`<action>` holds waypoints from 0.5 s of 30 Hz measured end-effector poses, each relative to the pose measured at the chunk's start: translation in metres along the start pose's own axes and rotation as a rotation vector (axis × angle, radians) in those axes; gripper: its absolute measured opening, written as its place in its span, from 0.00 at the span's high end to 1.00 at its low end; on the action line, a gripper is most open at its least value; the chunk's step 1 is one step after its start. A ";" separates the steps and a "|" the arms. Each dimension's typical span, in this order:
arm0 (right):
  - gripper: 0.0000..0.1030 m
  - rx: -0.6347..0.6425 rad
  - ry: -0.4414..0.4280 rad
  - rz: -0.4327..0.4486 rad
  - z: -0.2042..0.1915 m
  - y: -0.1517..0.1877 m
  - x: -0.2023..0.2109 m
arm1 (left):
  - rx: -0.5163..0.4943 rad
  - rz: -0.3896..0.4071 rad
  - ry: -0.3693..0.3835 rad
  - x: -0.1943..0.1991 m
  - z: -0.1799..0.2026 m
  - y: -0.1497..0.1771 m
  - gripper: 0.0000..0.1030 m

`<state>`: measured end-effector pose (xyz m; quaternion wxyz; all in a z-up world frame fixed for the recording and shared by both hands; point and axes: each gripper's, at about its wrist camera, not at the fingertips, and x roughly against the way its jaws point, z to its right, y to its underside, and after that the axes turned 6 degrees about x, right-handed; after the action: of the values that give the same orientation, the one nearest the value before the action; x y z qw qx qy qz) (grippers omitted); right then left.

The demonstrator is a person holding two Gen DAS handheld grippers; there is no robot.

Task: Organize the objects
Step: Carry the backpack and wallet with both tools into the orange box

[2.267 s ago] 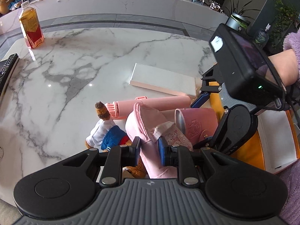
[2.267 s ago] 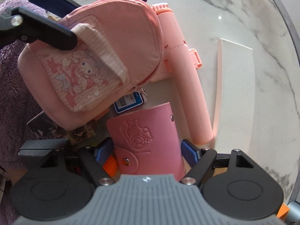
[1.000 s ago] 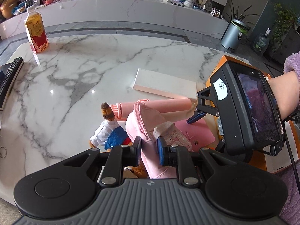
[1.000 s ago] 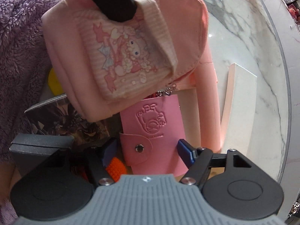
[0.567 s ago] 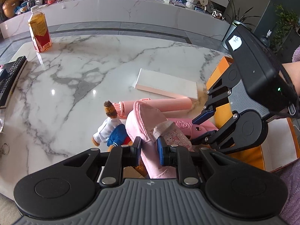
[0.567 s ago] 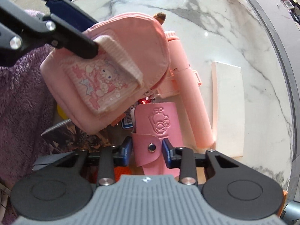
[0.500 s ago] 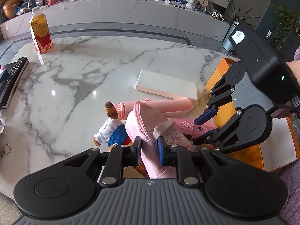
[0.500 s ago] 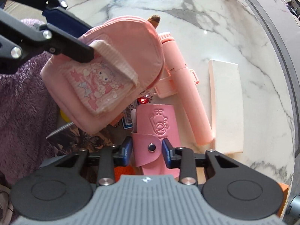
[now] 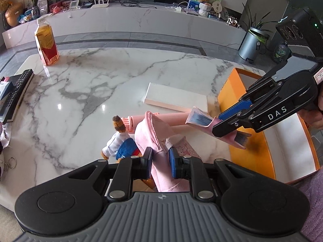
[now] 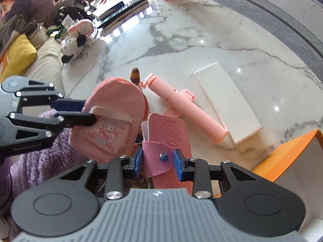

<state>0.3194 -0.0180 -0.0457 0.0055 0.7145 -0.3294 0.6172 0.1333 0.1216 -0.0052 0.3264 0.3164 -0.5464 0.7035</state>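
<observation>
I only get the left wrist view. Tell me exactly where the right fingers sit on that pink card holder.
Observer: The right gripper clamps the pink card holder across its flap, one finger on either side of the snap button.
Operator: Now describe what my left fingers have hold of on the backpack.
Observer: The left gripper pinches the striped loop above the printed front pocket of the pink backpack.
Operator: Report anything past my left edge.
Observer: A white plush toy lies at the edge of the marble table, next to a sofa with a yellow cushion.
</observation>
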 end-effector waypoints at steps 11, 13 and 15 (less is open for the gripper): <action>0.67 -0.180 0.028 0.309 -0.017 0.057 0.116 | -0.101 0.165 0.143 0.056 0.072 -0.017 0.81; 0.67 -0.237 0.066 0.360 -0.018 0.081 0.141 | -0.138 0.176 0.176 0.058 0.092 -0.019 0.81; 0.67 -0.307 0.079 0.399 -0.015 0.104 0.157 | -0.189 0.171 0.207 0.055 0.114 -0.019 0.81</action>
<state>0.2600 -0.1665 0.0551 0.0048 0.6015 -0.5533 0.5762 0.1264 0.0198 0.0721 0.3480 0.1623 -0.5986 0.7031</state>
